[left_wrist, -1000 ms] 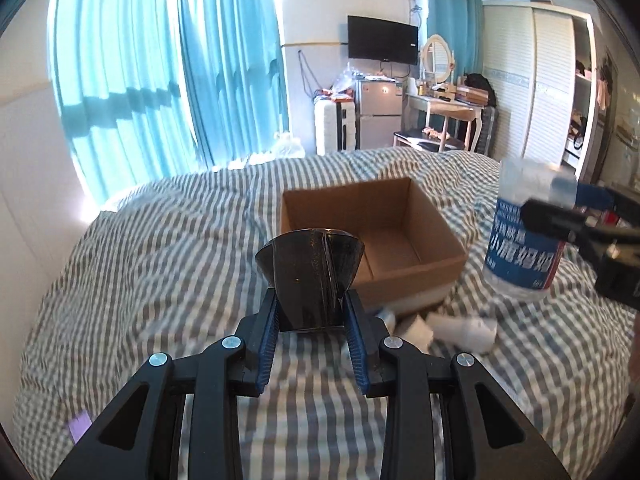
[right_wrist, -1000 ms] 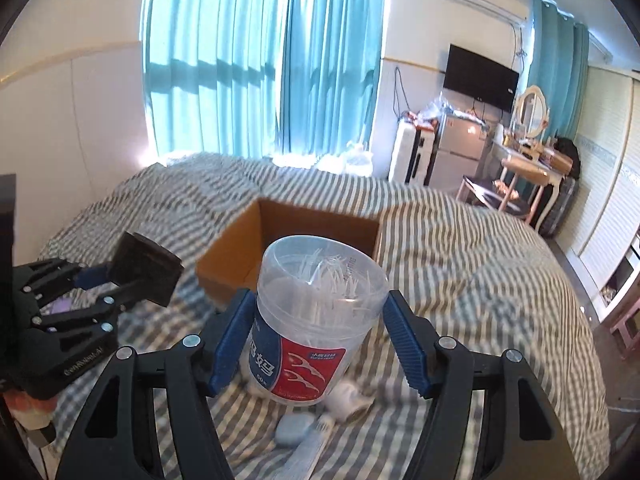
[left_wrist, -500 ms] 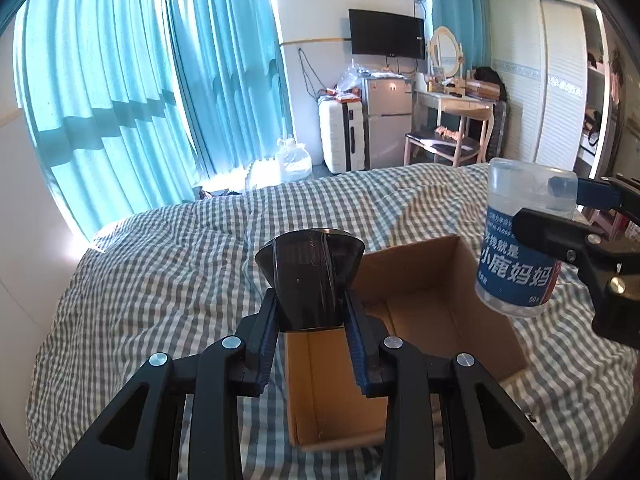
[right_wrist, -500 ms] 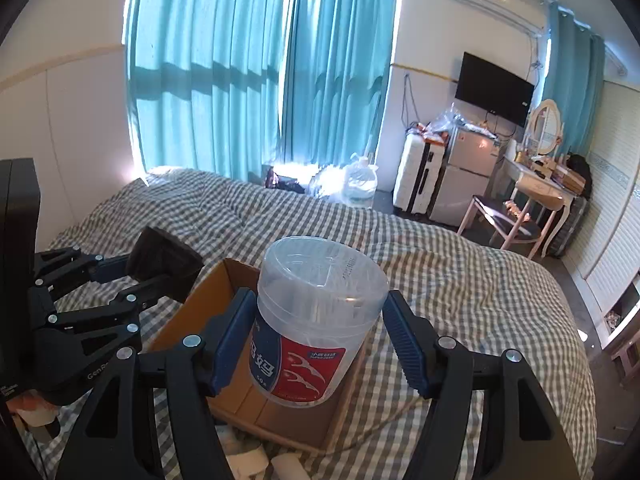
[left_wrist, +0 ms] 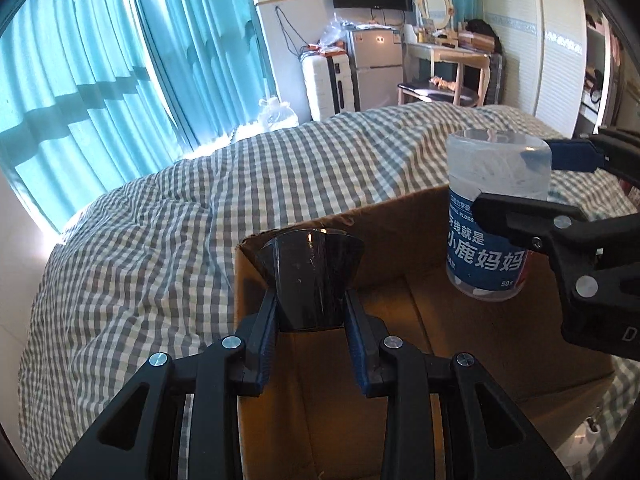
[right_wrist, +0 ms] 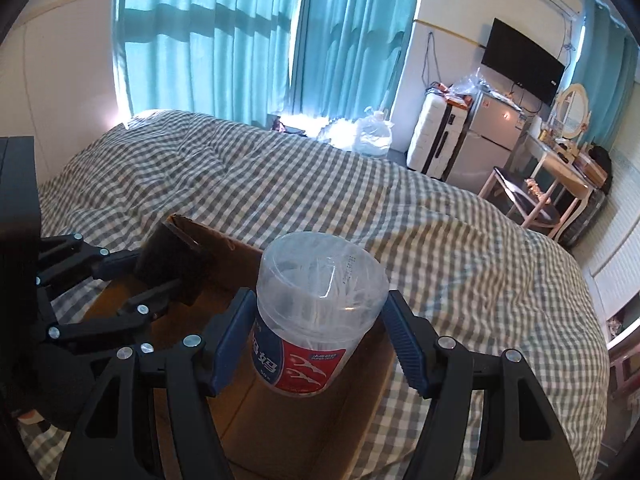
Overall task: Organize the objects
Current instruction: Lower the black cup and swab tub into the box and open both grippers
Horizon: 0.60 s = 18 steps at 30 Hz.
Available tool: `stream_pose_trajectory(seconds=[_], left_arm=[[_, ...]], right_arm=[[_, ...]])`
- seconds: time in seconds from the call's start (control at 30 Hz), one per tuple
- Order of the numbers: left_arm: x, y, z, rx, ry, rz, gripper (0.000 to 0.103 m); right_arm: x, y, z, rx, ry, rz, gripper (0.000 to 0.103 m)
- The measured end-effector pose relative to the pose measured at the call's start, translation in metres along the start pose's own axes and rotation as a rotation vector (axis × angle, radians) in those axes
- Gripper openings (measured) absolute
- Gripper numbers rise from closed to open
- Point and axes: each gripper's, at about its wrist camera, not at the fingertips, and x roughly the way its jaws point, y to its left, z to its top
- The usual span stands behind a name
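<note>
A bed covered in a grey-and-white checked quilt fills most of both views, with teal curtains behind it. On the quilt sits an open brown cardboard box, its flaps up and its inside bare where it shows.

The right gripper hangs over the box's open top, its blue-padded fingers standing about halfway apart and pressed against both sides of a clear plastic floss-pick tub with a blue and red label. The tub is upright, in the air above the box, with white picks visible through its lid.

The left gripper is beside it, above the box's near left corner. Its fingers are drawn close together and clamp the narrow end of a small black cone-shaped cup, whose wide end points away from the camera.
</note>
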Motion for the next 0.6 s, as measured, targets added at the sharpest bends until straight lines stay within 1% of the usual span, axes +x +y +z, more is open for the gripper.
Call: stream_pose_trajectory(seconds=[0.1, 0.17, 0.23, 0.47, 0.57, 0.6], left_arm=[[0.008, -0.002, -0.002, 0.000, 0.019, -0.010, 0.032], [0.010, -0.002, -0.004, 0.006, 0.027, -0.012, 0.032], [0.011, -0.004, -0.003, 0.014, 0.024, -0.010, 0.032], [0.008, -0.003, -0.002, 0.010, 0.009, -0.023, 0.032], [0.002, -0.005, -0.002, 0.009, -0.012, -0.018, 0.034], [-0.001, -0.005, -0.001, 0.007, -0.015, -0.019, 0.038]], right_arm=[[0.006, 0.004, -0.005, -0.025, -0.001, -0.019, 0.066], [0.010, 0.007, -0.006, -0.017, 0.008, -0.006, 0.066], [0.014, 0.007, -0.006, -0.006, 0.014, 0.009, 0.066], [0.008, 0.008, -0.008, -0.009, 0.004, 0.004, 0.066], [-0.001, 0.006, -0.008, 0.008, -0.025, 0.013, 0.066], [-0.007, 0.005, -0.007, 0.014, -0.036, 0.017, 0.066]])
